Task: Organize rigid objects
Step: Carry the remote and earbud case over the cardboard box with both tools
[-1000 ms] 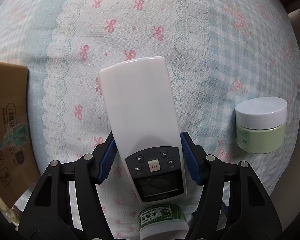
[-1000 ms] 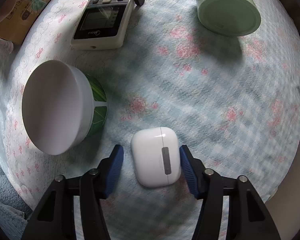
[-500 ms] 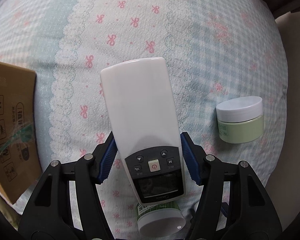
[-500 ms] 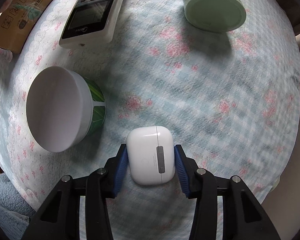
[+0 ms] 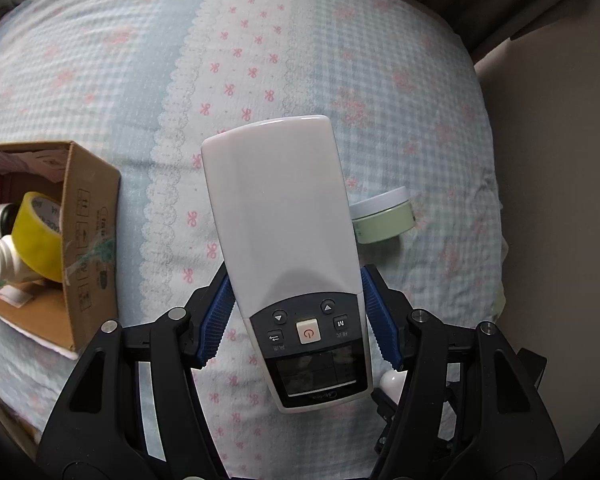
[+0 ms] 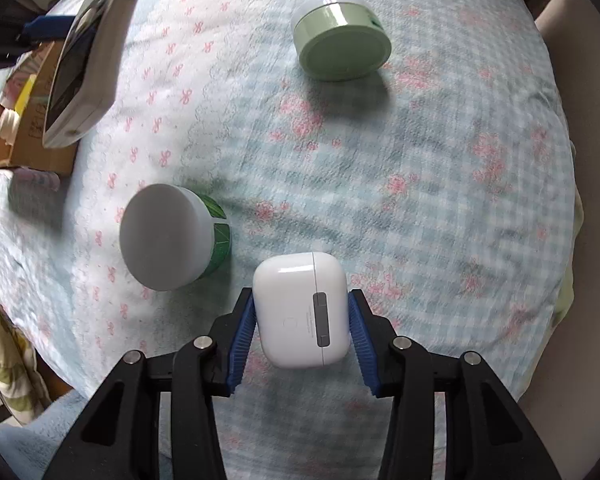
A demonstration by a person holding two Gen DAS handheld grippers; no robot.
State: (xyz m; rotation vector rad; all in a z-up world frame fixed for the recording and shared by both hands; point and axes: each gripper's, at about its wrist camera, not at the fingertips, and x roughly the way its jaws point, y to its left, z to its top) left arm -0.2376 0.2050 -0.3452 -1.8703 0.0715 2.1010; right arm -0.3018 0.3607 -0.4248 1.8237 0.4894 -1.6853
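Note:
My left gripper (image 5: 296, 312) is shut on a white remote control (image 5: 284, 216) and holds it high above the bed; the remote also shows in the right wrist view (image 6: 84, 68). My right gripper (image 6: 302, 324) is shut on a white earbud case (image 6: 302, 312), lifted off the cover. A pale green jar (image 6: 340, 40) lies on its side on the bed, also in the left wrist view (image 5: 384, 220). A green jar with a white lid (image 6: 172, 236) lies left of the case. An open cardboard box (image 5: 88, 248) sits at the left.
The box holds a yellow tape roll (image 5: 36, 236) and white bottles (image 5: 0, 260). The bed has a blue checked cover (image 6: 420, 184) with pink bows. Its edge drops off at the right (image 5: 500, 240). A green-patterned cloth (image 6: 4, 360) lies off the bed's left side.
Both grippers rose. The left lifted the remote higher, bringing the box's inside into view. The right closed on the earbud case and lifted it off the bed.

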